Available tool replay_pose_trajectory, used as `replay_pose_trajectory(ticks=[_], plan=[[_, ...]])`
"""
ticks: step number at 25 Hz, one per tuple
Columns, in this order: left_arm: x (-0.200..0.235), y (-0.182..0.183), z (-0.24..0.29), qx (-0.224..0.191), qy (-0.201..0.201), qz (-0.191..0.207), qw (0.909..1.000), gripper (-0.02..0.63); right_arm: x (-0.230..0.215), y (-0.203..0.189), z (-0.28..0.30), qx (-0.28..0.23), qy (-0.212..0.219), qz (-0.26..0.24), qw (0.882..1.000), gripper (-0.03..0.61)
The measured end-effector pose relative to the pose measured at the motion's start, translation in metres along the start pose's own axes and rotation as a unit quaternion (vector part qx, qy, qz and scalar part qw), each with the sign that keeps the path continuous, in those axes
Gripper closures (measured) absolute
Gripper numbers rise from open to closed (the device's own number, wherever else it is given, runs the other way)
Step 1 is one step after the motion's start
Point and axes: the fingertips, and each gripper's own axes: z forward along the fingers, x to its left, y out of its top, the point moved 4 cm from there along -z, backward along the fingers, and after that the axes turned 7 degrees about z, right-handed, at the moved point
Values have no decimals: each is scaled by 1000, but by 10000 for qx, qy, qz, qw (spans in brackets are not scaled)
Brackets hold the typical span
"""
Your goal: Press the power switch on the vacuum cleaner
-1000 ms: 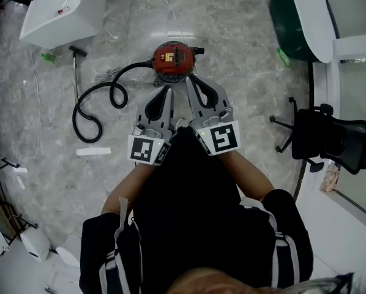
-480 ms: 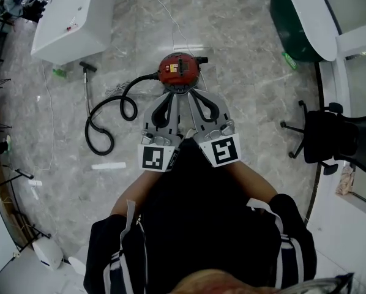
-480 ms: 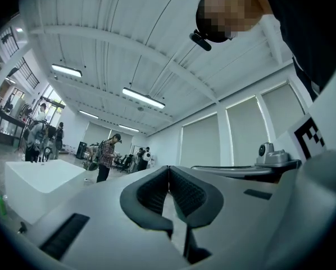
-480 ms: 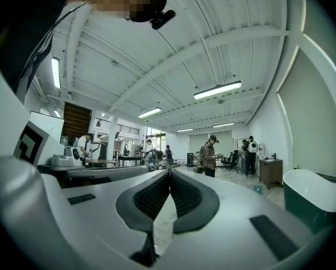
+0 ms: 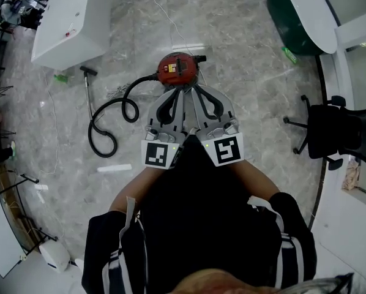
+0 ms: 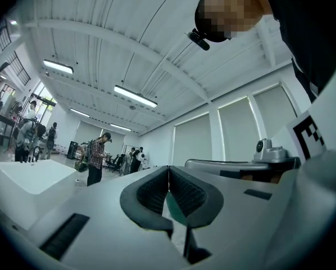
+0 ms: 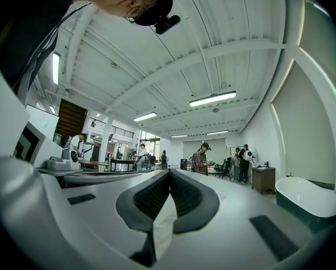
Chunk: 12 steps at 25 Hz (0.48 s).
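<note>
A round red vacuum cleaner (image 5: 178, 70) with a yellow label on top stands on the grey marble floor in the head view. My left gripper (image 5: 180, 92) and right gripper (image 5: 191, 90) are held side by side, pointing at it, their tips just short of its near edge. Both are shut with nothing between the jaws. In the left gripper view the left gripper (image 6: 168, 168) has its pads meeting against the ceiling and windows. The right gripper (image 7: 169, 172) looks the same in its own view. Neither gripper view shows the vacuum.
A black hose (image 5: 112, 120) loops left from the vacuum to a nozzle (image 5: 88, 71). A white tub-like unit (image 5: 73, 17) stands at the back left, a dark green tub (image 5: 290, 11) back right, an office chair (image 5: 339, 130) to the right. A white strip (image 5: 114, 168) lies on the floor. People stand far off.
Both grippers have drawn closer together and their tips now lie nearer the vacuum's near edge. The head view has shifted slightly; both stay shut.
</note>
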Motion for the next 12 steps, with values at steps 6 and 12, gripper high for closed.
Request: replay_pose_trajectory(ticks=[6,12], plan=[[-1,-11,-3,236,51,49,9997,594,-4,-2,-1,27,33,20,10000,560],[-2,-11,1,104,31,29,9999,594,-7,-5,-2,25,28,54,10000,560]])
